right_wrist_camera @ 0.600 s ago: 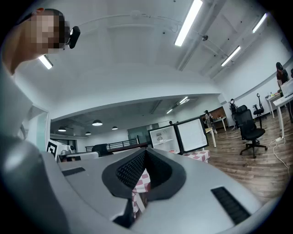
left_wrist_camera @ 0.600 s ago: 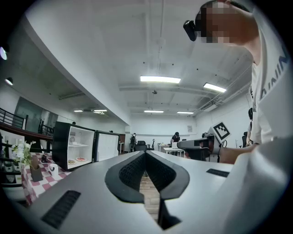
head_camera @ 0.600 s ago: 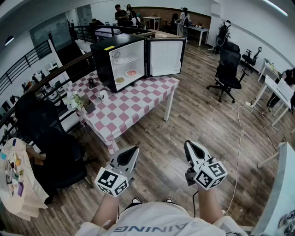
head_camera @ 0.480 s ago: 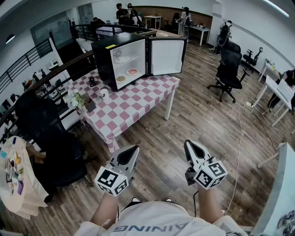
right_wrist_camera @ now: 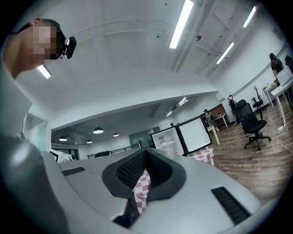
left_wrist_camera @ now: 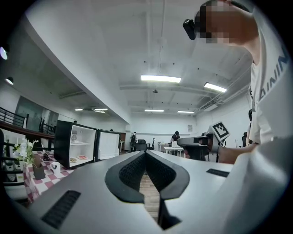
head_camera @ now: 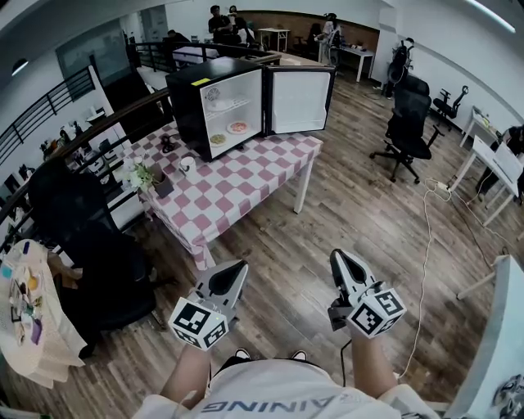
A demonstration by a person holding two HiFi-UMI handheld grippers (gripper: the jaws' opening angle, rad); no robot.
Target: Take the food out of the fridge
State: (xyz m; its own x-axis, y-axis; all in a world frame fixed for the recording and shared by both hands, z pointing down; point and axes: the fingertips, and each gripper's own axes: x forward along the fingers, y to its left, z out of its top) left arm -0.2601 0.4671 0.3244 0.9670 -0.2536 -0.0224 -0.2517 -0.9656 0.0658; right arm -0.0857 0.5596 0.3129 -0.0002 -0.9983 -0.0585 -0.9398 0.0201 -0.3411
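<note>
A black mini fridge [head_camera: 190,105] stands on a table with a pink-and-white checked cloth [head_camera: 237,182], its white door [head_camera: 300,100] swung open. Plates of food [head_camera: 237,128] lie on its white shelves, one on the upper shelf [head_camera: 214,95]. Both grippers hover over the wooden floor well short of the table. My left gripper [head_camera: 236,268] is shut and empty, and so is my right gripper [head_camera: 339,257]. The left gripper view shows the fridge [left_wrist_camera: 64,142] far off to the left, with food [left_wrist_camera: 82,157] inside. In the right gripper view the fridge [right_wrist_camera: 167,137] stands beyond the shut jaws.
On the table beside the fridge are a white mug [head_camera: 185,168] and a small flower pot [head_camera: 147,178]. Black office chairs stand at the left [head_camera: 106,270] and the right [head_camera: 407,131]. A white cable [head_camera: 426,245] trails across the floor. People stand at the back [head_camera: 216,20].
</note>
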